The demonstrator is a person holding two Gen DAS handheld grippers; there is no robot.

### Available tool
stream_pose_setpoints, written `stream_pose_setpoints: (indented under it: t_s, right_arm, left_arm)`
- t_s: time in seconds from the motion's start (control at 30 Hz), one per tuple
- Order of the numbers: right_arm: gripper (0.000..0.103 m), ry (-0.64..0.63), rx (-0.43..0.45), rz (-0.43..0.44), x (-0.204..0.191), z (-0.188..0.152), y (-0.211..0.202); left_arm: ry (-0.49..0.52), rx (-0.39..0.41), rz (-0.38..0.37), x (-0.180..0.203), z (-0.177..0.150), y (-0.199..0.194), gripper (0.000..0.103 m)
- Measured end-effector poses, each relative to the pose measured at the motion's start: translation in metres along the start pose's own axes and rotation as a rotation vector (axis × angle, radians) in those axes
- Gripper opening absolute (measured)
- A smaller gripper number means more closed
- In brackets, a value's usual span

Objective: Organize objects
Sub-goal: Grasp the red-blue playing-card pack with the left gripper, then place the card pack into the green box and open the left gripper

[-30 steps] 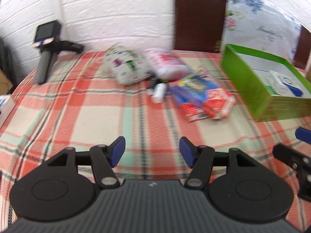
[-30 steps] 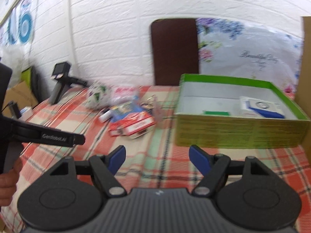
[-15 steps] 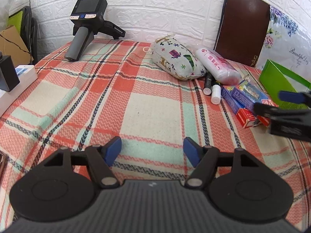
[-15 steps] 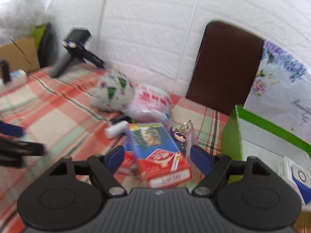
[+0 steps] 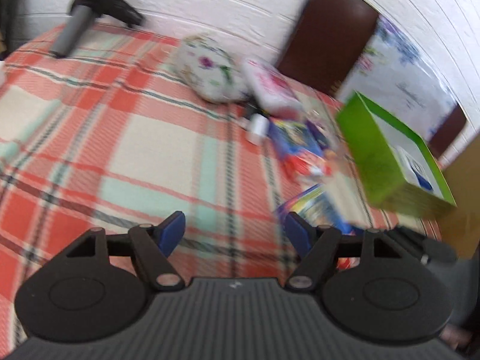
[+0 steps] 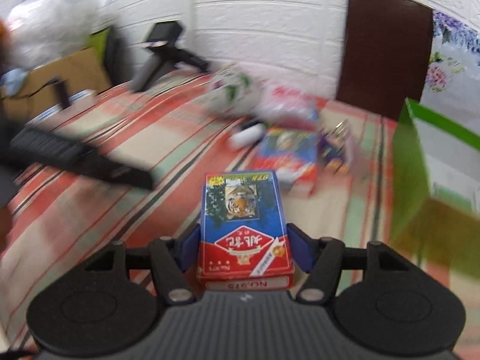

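Observation:
My right gripper (image 6: pixel 244 244) is shut on a blue and red card box (image 6: pixel 243 225) with a tiger picture, held above the checked cloth. That box also shows in the left wrist view (image 5: pixel 315 207), low at the right. My left gripper (image 5: pixel 234 231) is open and empty over the cloth. A second card box (image 6: pixel 288 154) lies further back beside a white tube (image 6: pixel 247 134). A floral pouch (image 5: pixel 210 69) and a pink and white packet (image 5: pixel 270 88) lie behind them. The open green box (image 5: pixel 387 156) stands at the right with a white and blue carton (image 5: pixel 417 171) inside.
A spare handheld gripper (image 5: pixel 87 15) lies at the far left of the cloth near the white brick wall. A brown chair back (image 6: pixel 387 48) stands behind the table. A cardboard box (image 6: pixel 57 78) and a plastic bag sit off the table's left side.
My right gripper has closed on one card box and lifted it off the pile. My left gripper has swung right, toward the green box. Both views are blurred by motion.

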State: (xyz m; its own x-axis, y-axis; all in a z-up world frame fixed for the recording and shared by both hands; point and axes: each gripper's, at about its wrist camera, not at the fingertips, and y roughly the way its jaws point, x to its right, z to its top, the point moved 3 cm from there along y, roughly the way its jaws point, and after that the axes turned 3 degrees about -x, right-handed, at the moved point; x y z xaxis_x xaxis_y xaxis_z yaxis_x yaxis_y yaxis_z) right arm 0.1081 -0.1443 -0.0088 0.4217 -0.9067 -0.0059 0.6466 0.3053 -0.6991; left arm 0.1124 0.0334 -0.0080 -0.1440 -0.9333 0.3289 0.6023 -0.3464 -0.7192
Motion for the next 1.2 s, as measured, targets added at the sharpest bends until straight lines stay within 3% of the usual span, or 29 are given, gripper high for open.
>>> stream_pose_setpoints:
  t_s: [0.07, 0.1, 0.13, 0.17, 0.3, 0.43, 0.5, 0.53, 0.7, 0.87, 1.2]
  right_arm:
    - [0.065, -0.005, 0.014, 0.000, -0.004, -0.012, -0.012]
    - [0.070, -0.011, 0.019, -0.009, -0.005, -0.016, -0.016]
    - [0.083, -0.015, 0.028, -0.016, -0.006, -0.020, -0.020]
    - [0.086, -0.019, 0.038, -0.016, -0.006, -0.024, -0.024]
    - [0.086, -0.039, 0.058, -0.027, -0.004, -0.032, -0.029]
    - [0.083, -0.006, 0.065, -0.010, 0.003, -0.028, -0.021]
    - [0.061, -0.013, 0.058, 0.028, 0.003, -0.025, -0.016]
    - [0.061, -0.017, 0.063, 0.020, 0.001, -0.024, -0.017]
    - [0.061, -0.016, 0.189, -0.046, 0.009, -0.021, -0.040]
    - [0.061, -0.010, 0.327, -0.176, 0.040, -0.006, -0.064]
    - [0.061, 0.156, 0.369, -0.330, 0.154, 0.007, -0.069]
  left_arm:
    - [0.025, -0.028, -0.018, 0.013, -0.006, 0.003, 0.075]
    - [0.033, -0.044, -0.025, 0.018, -0.009, 0.005, 0.075]
    - [0.040, -0.060, -0.028, 0.022, -0.012, 0.006, 0.075]
    - [0.047, -0.074, -0.032, 0.026, -0.015, 0.007, 0.075]
    - [0.058, -0.107, -0.052, 0.037, -0.023, 0.009, 0.075]
    - [0.067, -0.109, -0.029, 0.045, -0.022, 0.015, 0.071]
    - [0.074, -0.112, -0.044, 0.049, -0.021, 0.018, 0.052]
    - [0.065, -0.124, -0.073, 0.051, -0.020, 0.018, 0.042]
    - [0.143, -0.055, -0.088, 0.079, -0.008, 0.000, 0.040]
    - [0.262, 0.020, -0.126, 0.130, 0.022, -0.004, 0.040]
    - [0.439, 0.025, -0.193, 0.238, 0.058, 0.054, 0.040]
